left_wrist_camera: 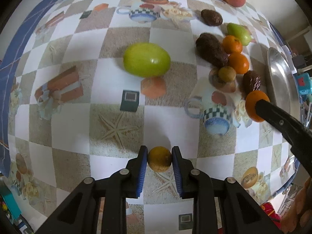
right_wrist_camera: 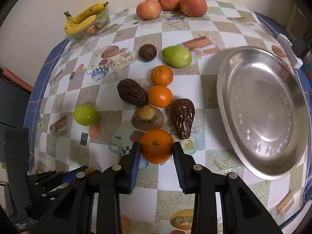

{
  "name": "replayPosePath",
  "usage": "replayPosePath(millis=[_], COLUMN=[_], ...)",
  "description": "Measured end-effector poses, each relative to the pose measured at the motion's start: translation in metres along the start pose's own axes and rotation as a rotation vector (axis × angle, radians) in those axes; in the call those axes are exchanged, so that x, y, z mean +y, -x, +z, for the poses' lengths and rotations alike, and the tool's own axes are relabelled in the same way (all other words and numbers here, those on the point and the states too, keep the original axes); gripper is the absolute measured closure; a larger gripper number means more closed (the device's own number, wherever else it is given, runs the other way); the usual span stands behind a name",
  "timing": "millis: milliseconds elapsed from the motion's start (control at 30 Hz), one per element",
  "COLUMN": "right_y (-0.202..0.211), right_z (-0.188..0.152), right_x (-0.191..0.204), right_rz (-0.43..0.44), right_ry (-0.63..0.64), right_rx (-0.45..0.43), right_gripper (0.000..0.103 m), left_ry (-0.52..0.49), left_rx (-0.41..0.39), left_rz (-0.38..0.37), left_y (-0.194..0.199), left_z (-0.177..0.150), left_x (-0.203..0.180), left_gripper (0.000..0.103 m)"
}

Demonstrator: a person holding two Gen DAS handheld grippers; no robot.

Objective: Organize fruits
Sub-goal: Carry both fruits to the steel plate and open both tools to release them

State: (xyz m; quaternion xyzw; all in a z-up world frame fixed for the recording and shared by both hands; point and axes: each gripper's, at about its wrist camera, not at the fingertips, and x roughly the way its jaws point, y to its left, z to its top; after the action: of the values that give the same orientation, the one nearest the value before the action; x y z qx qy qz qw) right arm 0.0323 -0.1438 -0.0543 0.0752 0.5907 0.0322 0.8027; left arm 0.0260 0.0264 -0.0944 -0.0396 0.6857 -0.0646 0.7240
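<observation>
My left gripper (left_wrist_camera: 159,159) is shut on a small yellow-brown fruit (left_wrist_camera: 159,159) just above the checkered tablecloth. My right gripper (right_wrist_camera: 156,150) is shut on an orange (right_wrist_camera: 156,146); the same orange shows in the left wrist view (left_wrist_camera: 253,105). Beyond it lie two more oranges (right_wrist_camera: 160,96), dark wrinkled avocados (right_wrist_camera: 182,118), a small yellowish fruit (right_wrist_camera: 145,113) on a brown one, a green pear (right_wrist_camera: 177,56) and a round green fruit (right_wrist_camera: 86,115). An empty steel plate (right_wrist_camera: 263,113) sits to the right.
Three apples (right_wrist_camera: 171,4) stand at the table's far edge. Bananas (right_wrist_camera: 83,18) lie on a clear tray at the far left. A white box (right_wrist_camera: 289,50) sits behind the plate. The table's blue edge (right_wrist_camera: 33,89) curves along the left.
</observation>
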Motion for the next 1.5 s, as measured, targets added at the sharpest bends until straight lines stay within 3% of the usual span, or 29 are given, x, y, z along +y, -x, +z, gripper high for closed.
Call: replayPosePath(millis=[167,333,600,733,1033,1167,1500], right_y=[0.018,0.036,0.049,0.050,0.034,0.032,0.007], right_z=[0.008,0.023,0.057,0.071,0.081,0.081,0.075], right_x=[-0.003,-0.009,-0.049,-0.079,-0.164,-0.191,-0.224], right_rz=[0.038,-0.006,-0.066,-0.083,-0.125,-0.162,-0.179], right_ry=[-0.039,-0.073,-0.202,-0.274,-0.429,-0.462,-0.528], right_rx=[-0.044,-0.108,-0.175,-0.200,-0.176,-0.179,-0.132], right_gripper=[0.068,0.068,0.068,0.068,0.067,0.067,0.067], left_ry=[0.038,0.107,0.090,0.031,-0.137,-0.219,-0.277], left_rx=[-0.055,-0.111,-0.195,-0.224,-0.167,-0.157,-0.102], left_rz=[-0.039,-0.105,-0.146,-0.166,-0.209,-0.194,-0.152], left_y=[0.022,0.045,0.065,0.055,0.013,0.002,-0.037], left_z=[0.024,0.056,0.091,0.101,0.116,0.118,0.117], left_x=[-0.010,-0.023,-0.077,-0.108,-0.185,-0.220,-0.252], left_gripper=[0.076,0.076,0.076,0.076,0.076,0.076,0.076])
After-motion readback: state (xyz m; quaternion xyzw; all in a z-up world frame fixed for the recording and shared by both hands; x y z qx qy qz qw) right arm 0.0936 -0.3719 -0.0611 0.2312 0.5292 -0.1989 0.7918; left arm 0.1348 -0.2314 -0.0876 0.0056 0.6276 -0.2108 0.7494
